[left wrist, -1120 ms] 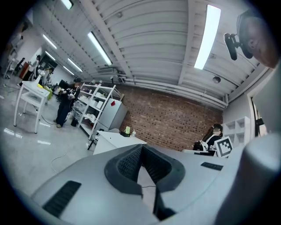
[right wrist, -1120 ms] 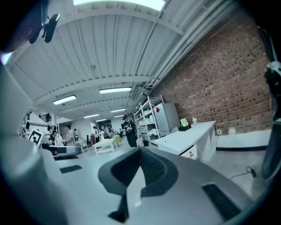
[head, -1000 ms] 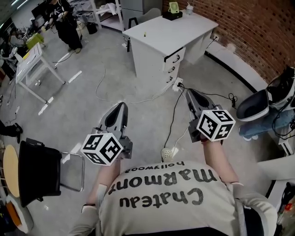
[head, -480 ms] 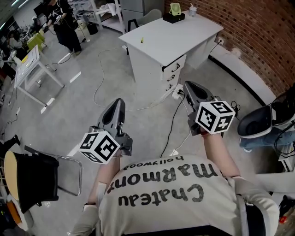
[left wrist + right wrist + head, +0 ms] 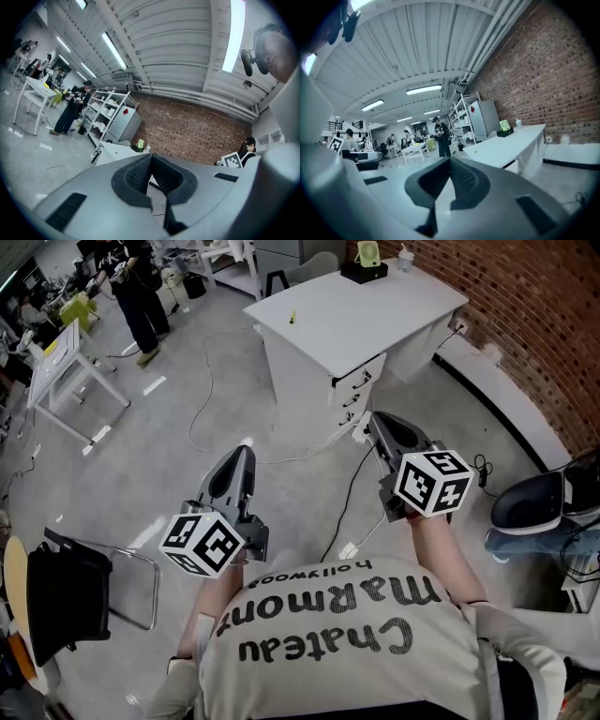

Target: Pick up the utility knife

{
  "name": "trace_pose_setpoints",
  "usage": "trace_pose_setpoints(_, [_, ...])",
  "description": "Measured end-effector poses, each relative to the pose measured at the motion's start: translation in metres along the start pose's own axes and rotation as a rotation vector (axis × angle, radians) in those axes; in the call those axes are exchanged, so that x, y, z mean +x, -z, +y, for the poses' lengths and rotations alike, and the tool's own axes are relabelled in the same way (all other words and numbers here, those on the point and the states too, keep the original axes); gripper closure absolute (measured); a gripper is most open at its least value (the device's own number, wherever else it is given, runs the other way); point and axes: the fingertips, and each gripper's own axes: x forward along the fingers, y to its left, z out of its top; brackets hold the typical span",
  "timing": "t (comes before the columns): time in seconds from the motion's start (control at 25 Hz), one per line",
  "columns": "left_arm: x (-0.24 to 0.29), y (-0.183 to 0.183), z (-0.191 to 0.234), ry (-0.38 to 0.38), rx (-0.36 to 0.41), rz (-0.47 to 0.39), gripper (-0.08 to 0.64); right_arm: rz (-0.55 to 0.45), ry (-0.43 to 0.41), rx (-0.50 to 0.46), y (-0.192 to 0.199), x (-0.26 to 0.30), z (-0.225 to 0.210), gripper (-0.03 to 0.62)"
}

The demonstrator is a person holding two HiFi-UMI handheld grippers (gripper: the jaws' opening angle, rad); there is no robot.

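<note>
Your left tongs (image 5: 246,452) are closed, pad against pad, with nothing between them. They point level above the grey floor (image 5: 141,474). Your right tongs (image 5: 376,420) are closed and empty as well, tipped a little downward. In the head view their tip shows just below the drawers (image 5: 359,388) of the white counter (image 5: 375,306). Both tongs are in the air, well apart from each other, and neither touches the counter.

What looks like the utility knife (image 5: 292,317) is a small yellow thing lying alone on the counter top, near its left edge. It is too small to make out its shape, and it is well apart from both tongs. At the counter's far corner, by the brick wall (image 5: 544,324), a green item on a black base (image 5: 366,261) stands beside a cup (image 5: 405,257).

A white cable (image 5: 206,399) curls across the floor left of the counter. A black folding chair (image 5: 70,592) stands to your left. Farther off, a person (image 5: 131,282) stands near a white table (image 5: 66,357).
</note>
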Motion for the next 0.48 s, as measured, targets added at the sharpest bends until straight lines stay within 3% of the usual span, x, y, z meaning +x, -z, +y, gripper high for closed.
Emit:
trace_pose_setpoints(0.24, [0.017, 0.006, 0.031, -0.039, -0.026, 0.032, 0.56, 0.053, -0.005, 0.022, 0.017, 0.033, -0.005, 0.589])
trace_pose_setpoints(0.48, [0.064, -0.001, 0.07, 0.017, -0.054, 0.058, 0.56, 0.082, 0.049, 0.023, 0.019, 0.081, -0.014, 0.589])
